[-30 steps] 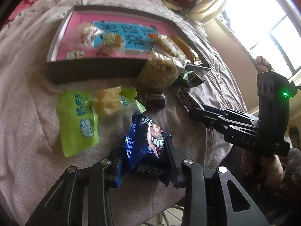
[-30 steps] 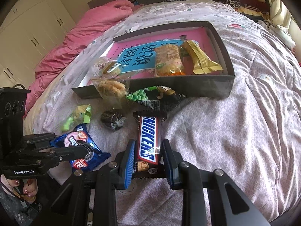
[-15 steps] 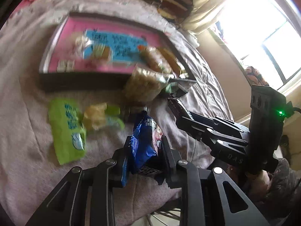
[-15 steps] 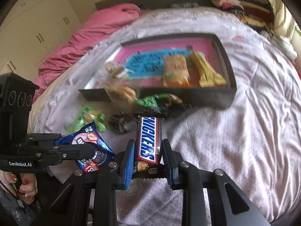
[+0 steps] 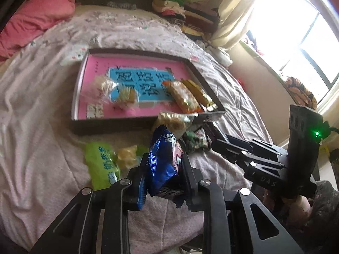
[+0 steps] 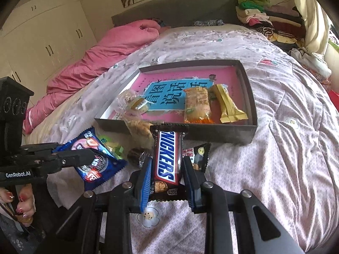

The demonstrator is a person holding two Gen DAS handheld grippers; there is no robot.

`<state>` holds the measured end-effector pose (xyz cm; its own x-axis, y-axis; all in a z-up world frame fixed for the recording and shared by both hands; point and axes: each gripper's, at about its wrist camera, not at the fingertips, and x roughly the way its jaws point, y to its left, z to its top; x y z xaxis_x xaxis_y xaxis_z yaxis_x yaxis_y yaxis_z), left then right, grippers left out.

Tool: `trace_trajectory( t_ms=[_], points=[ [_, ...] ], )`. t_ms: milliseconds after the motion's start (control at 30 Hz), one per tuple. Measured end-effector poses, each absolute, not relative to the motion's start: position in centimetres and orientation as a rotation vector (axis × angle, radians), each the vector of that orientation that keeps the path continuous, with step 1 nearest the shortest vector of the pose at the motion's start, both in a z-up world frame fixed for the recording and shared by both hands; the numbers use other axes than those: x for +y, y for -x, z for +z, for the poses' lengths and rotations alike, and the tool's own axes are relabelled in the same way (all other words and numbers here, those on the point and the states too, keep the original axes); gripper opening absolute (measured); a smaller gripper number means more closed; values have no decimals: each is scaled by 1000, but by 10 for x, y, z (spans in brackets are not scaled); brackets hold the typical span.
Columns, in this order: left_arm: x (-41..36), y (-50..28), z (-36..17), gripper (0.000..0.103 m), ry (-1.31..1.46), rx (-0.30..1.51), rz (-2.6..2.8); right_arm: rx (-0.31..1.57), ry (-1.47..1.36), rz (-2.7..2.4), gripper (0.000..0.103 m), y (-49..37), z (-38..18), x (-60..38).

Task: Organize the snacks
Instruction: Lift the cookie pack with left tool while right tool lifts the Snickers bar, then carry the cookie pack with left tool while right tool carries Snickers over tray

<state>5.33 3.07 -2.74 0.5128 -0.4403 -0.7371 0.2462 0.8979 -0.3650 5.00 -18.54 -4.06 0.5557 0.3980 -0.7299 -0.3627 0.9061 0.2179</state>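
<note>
Nearest the cameras, the left gripper [image 5: 165, 169] clenched a blue cookie packet [image 5: 164, 160] and the right gripper [image 6: 167, 173] clamped a Snickers bar [image 6: 167, 158], both held above the bedspread [image 6: 275, 148]. Just beyond, several loose snacks [image 5: 101, 163] lay unsorted before the box [image 6: 211, 134]. Inside it, only about four packets [image 6: 197, 105] rested, so much seemingly remained.

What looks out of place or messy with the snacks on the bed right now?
Several snacks lie loose on the bedspread outside the tray: a green packet, a clear bag of biscuits leaning on the tray's front wall, and a dark wrapped candy. Nothing looks spilled or torn.
</note>
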Motion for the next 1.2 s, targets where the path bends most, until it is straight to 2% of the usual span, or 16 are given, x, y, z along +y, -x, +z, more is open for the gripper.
trace_trajectory(
  t_ms=[367,1200],
  points=[
    [44,-54,3,28,196,823,-334,830,-43,415,29,-52,-33,-192],
    [82,-90,12,27,284,726,-180,766,-34,355,29,-63,-20,-201]
  ],
)
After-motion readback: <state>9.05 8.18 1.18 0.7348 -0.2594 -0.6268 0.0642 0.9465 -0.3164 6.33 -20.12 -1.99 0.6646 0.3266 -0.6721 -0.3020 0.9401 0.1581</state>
